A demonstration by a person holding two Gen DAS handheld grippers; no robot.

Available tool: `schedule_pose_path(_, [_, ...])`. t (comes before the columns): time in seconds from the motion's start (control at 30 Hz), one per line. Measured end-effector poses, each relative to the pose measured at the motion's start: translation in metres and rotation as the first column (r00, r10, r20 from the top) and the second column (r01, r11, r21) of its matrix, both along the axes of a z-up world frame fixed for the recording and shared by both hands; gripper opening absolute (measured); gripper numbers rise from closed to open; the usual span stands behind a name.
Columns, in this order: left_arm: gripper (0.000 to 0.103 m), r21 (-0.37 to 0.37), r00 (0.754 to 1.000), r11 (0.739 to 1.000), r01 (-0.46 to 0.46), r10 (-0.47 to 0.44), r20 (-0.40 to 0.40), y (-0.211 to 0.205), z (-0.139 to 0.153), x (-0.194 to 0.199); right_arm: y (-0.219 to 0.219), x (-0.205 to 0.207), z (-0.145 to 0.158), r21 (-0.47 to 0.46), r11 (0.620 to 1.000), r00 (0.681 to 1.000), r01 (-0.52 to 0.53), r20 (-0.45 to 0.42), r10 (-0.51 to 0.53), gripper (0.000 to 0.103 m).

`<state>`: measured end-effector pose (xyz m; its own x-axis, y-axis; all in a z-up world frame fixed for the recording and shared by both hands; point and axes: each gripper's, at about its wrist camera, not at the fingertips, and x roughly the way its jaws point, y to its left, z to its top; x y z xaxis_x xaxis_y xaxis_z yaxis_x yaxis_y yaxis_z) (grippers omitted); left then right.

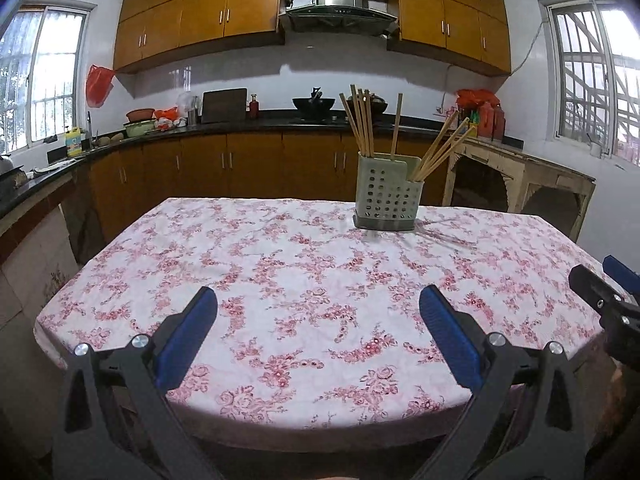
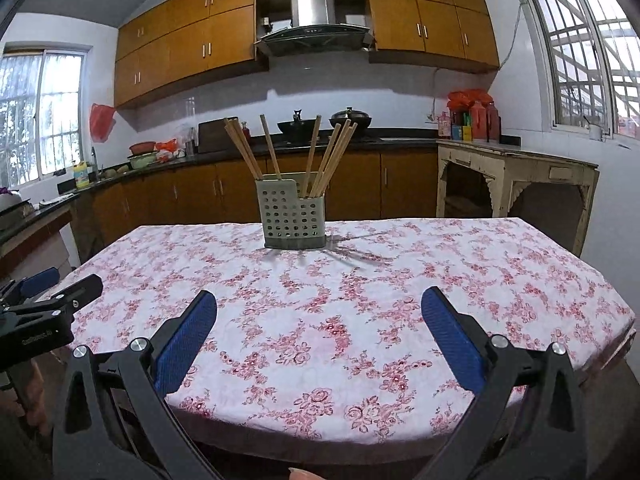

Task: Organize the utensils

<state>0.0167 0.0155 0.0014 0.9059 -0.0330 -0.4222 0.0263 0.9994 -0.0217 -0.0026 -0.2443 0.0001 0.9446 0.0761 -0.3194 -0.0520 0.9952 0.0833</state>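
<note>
A pale green perforated utensil holder (image 1: 387, 196) stands on the far side of the table with the pink floral cloth (image 1: 280, 280); it also shows in the right wrist view (image 2: 294, 218). Several wooden chopsticks (image 1: 362, 120) stand in its compartments, some leaning left, some right (image 2: 332, 156). My left gripper (image 1: 318, 308) is open and empty above the near table edge. My right gripper (image 2: 319, 310) is open and empty too, beside it. Each sees the other at its frame edge: the right gripper (image 1: 608, 292) and the left gripper (image 2: 52, 300).
Kitchen counters (image 1: 240, 124) with pots, bowls and bottles run along the back wall and the left. A worn cream side table (image 2: 516, 176) stands at the back right. Windows are on both sides.
</note>
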Motion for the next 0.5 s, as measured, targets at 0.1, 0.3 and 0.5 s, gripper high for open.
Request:
schedule_pose_path(0.1, [0.099, -0.004, 1.0, 1.0, 0.003, -0.003, 0.0, -0.0008, -0.0004, -0.0003, -0.0017, 0.0012, -0.0019, 0.009, 1.0, 1.0, 0.003, -0.012, -0.003, 0.101])
schedule_pose_path(0.3, [0.099, -0.006, 1.0, 1.0, 0.015, -0.015, 0.001, -0.0024, -0.001, -0.0007, -0.0053, 0.0018, -0.0032, 0.024, 1.0, 1.0, 0.013, -0.023, -0.012, 0.101])
schedule_pose_path(0.5, [0.099, -0.005, 1.0, 1.0, 0.019, -0.019, 0.002, -0.0039, -0.001, -0.0015, -0.0071, 0.0017, -0.0056, 0.037, 0.999, 0.999, 0.017, -0.036, -0.016, 0.101])
